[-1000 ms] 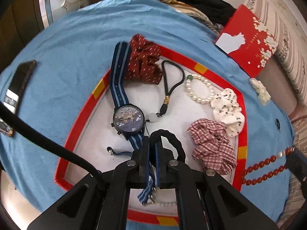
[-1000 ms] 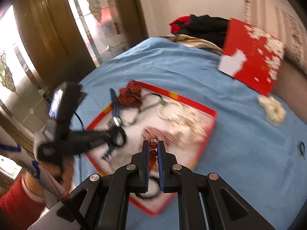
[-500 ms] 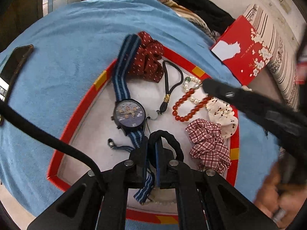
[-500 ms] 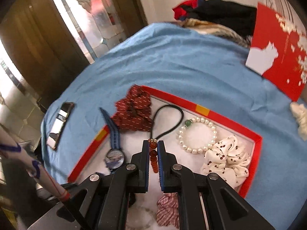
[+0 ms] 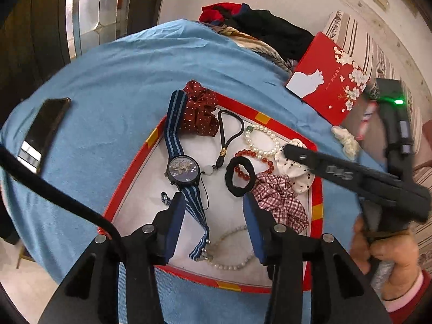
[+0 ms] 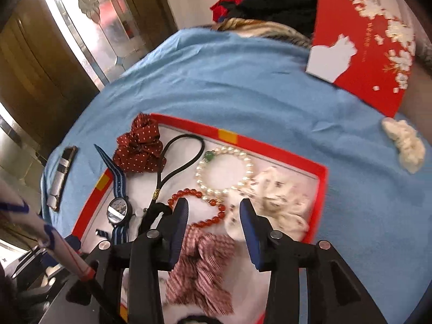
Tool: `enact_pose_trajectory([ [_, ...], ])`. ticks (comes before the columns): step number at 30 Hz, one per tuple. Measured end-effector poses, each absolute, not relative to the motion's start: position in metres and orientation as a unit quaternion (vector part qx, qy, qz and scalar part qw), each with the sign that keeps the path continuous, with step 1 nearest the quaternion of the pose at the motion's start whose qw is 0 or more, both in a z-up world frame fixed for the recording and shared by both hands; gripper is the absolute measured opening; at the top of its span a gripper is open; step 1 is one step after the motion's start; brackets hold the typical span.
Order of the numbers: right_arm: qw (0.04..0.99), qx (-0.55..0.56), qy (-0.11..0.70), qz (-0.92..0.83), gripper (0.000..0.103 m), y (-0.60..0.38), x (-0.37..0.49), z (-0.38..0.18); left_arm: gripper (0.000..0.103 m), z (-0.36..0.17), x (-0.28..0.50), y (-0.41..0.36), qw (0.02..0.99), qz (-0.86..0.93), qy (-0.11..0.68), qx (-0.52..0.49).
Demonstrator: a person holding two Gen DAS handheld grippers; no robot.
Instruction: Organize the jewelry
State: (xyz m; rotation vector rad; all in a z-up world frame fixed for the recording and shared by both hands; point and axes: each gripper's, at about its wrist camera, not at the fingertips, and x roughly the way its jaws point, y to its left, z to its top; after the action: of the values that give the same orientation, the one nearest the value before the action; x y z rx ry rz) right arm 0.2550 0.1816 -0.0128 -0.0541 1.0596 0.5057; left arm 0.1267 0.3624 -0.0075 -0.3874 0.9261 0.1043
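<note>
A red-rimmed white tray (image 5: 129, 167) (image 6: 270, 143) lies on a blue cloth. In it lie a blue-strapped watch (image 5: 183, 168) (image 6: 118, 210), a red dotted scrunchie (image 5: 201, 113) (image 6: 139, 145), a black cord loop (image 5: 229, 132) (image 6: 183, 156), a pearl bracelet (image 5: 262, 141) (image 6: 224, 172), a red bead bracelet (image 5: 252, 159) (image 6: 199, 208), a black hair tie (image 5: 240, 176), a checked scrunchie (image 5: 278, 197) (image 6: 202, 264), a white dotted scrunchie (image 5: 294, 164) (image 6: 280, 197) and a pearl strand (image 5: 229, 256). My left gripper (image 5: 213, 216) is open and empty above the tray. My right gripper (image 6: 213, 216) is open and empty above the red beads.
A red gift box (image 5: 329, 78) (image 6: 364, 51) leans at the back right by a pile of clothes (image 5: 259, 27). A cream scrunchie (image 5: 347, 140) (image 6: 405, 143) lies on the cloth right of the tray. A phone (image 5: 43, 129) (image 6: 62, 175) lies at the left.
Both grippers opened. The left one let go of the black hair tie and the right one let go of the red bead bracelet; both pieces now lie in the tray.
</note>
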Motion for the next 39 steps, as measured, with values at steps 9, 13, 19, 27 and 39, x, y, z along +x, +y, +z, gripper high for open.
enact_pose_trajectory([
  [9, 0.858, -0.052, 0.472, 0.196, 0.048, 0.100, 0.217, 0.007, 0.057, 0.010, 0.084, 0.355, 0.892, 0.104, 0.406, -0.170],
  [13, 0.856, -0.041, 0.479, 0.189, 0.048, 0.074, 0.201, 0.000, 0.058, 0.012, 0.064, 0.360, 0.891, 0.141, 0.396, -0.168],
  [19, 0.855, -0.042, 0.477, 0.202, 0.048, 0.078, 0.184, -0.004, 0.067, 0.024, 0.036, 0.361, 0.897, 0.204, 0.358, -0.157],
  [27, 0.856, -0.090, 0.451, 0.235, 0.044, 0.137, 0.173, -0.002, 0.085, 0.049, 0.004, 0.348, 0.914, 0.276, 0.277, -0.112],
  [39, 0.816, -0.127, 0.506, 0.248, 0.040, 0.188, 0.181, -0.048, 0.087, 0.055, -0.013, 0.352, 0.916, 0.287, 0.259, -0.107],
])
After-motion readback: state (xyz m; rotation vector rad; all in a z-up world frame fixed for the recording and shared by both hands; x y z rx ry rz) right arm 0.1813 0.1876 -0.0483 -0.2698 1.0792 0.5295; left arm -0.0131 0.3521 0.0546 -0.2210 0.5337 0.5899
